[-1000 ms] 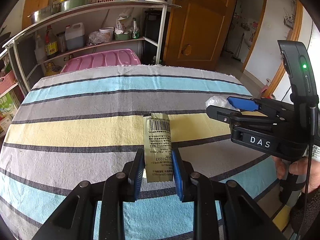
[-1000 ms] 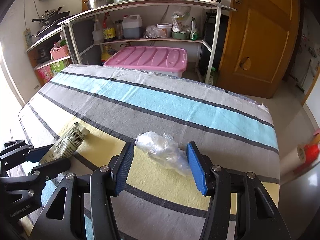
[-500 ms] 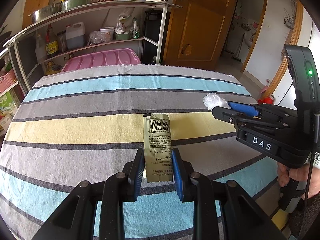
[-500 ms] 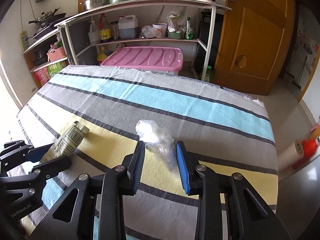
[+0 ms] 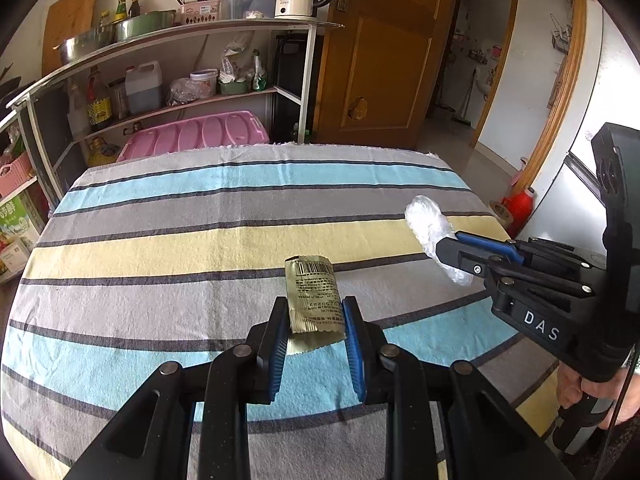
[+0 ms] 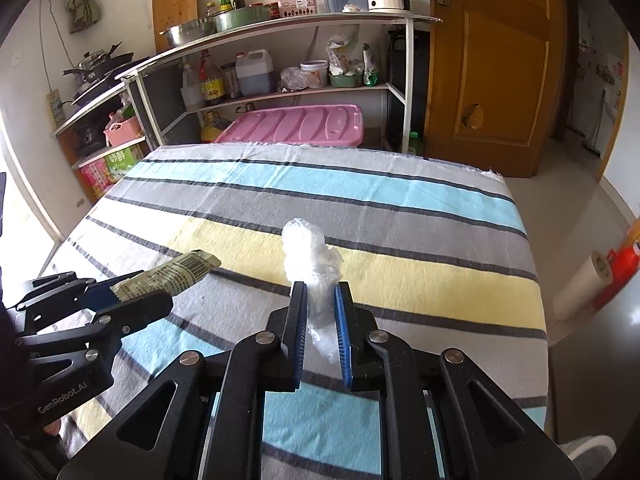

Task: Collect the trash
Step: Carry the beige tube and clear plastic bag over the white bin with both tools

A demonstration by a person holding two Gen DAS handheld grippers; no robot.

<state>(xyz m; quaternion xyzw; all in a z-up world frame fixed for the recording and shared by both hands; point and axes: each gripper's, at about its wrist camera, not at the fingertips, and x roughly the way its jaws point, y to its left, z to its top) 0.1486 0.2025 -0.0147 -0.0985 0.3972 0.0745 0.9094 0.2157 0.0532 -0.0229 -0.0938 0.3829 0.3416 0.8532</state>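
Observation:
My left gripper is shut on an olive-green snack wrapper with a barcode and holds it above the striped tablecloth. The wrapper also shows in the right wrist view, sticking out of the left gripper. My right gripper is shut on a crumpled clear plastic wrap and holds it lifted off the table. The plastic also shows in the left wrist view, sticking out of the right gripper.
A pink storage bin stands behind the table's far edge under a metal shelf rack with bottles and bowls. A wooden door is at the back right. A red bottle and a paper roll sit on the floor right.
The right gripper closed on the plastic wrap and lifted it off the cloth. The left gripper, holding the wrapper throughout, rose a little from the table.

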